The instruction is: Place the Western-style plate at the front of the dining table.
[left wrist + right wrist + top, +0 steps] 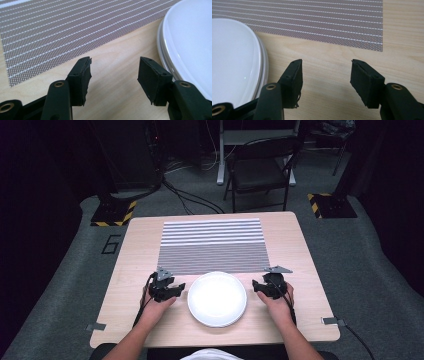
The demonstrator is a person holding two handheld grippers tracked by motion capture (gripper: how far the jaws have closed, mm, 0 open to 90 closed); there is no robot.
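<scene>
A white round plate (217,298) lies on the wooden table (130,250), just in front of a grey striped placemat (214,245). My left gripper (176,288) rests at the plate's left side, open, with bare wood between its jaws; in the left gripper view (113,72) the plate (190,42) rises at the right, and its rim looks like two stacked edges. At the plate's right side my right gripper (256,285) is open too. In the right gripper view (325,72) the plate (234,62) sits left of the jaws.
The placemat (62,27) (319,22) covers the table's far half. Beyond the table stand a black folding chair (260,167) and two stand bases with yellow-black tape (112,212) (331,205). Tape tabs (96,326) (331,321) mark the near table corners.
</scene>
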